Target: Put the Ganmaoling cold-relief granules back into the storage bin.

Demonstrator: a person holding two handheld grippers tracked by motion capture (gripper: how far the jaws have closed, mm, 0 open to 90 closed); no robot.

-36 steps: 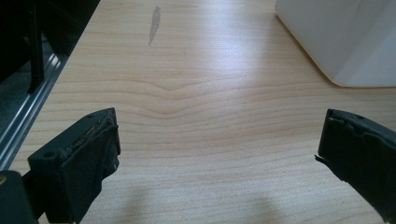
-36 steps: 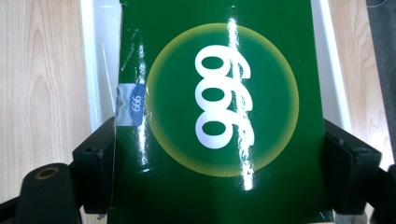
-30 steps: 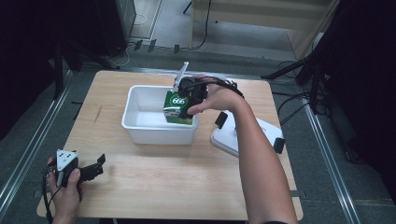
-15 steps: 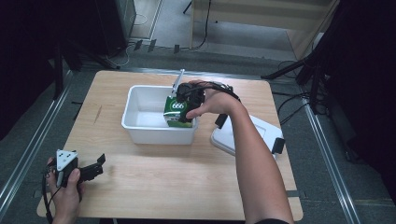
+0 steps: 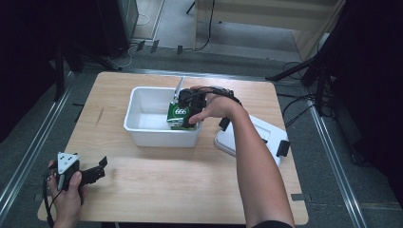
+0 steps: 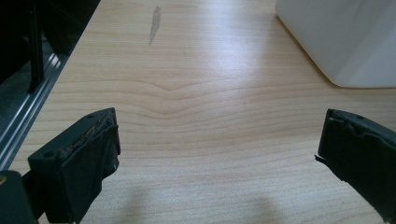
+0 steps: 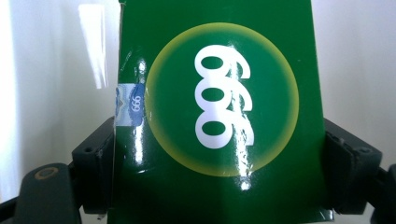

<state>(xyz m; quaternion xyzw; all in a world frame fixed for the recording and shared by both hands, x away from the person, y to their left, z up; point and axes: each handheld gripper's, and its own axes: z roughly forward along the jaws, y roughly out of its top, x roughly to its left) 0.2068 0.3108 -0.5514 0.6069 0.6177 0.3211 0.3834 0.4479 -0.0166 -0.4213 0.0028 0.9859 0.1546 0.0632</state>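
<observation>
White bin [image 5: 142,124]: right claw [image 5: 186,113] grips green box [image 7: 219,116] ("999" printed).

White lid [image 5: 256,137] lying on wooden table [image 5: 157,190].

The high view looks forward and down from above the person's side, far enough off to take in the whole wooden surface [image 5: 157,190] with the white bin [image 5: 142,124] near its middle. The left gripper view sits low over the surface's near left part, looking between its own two jaws across bare wood toward the bin's rounded corner [image 6: 345,51]; that corner and the wood are what it shares with the high view. The right gripper view looks from very close onto the green box [image 7: 219,112] standing inside the bin, seen from above in the high view [image 5: 179,114].
</observation>
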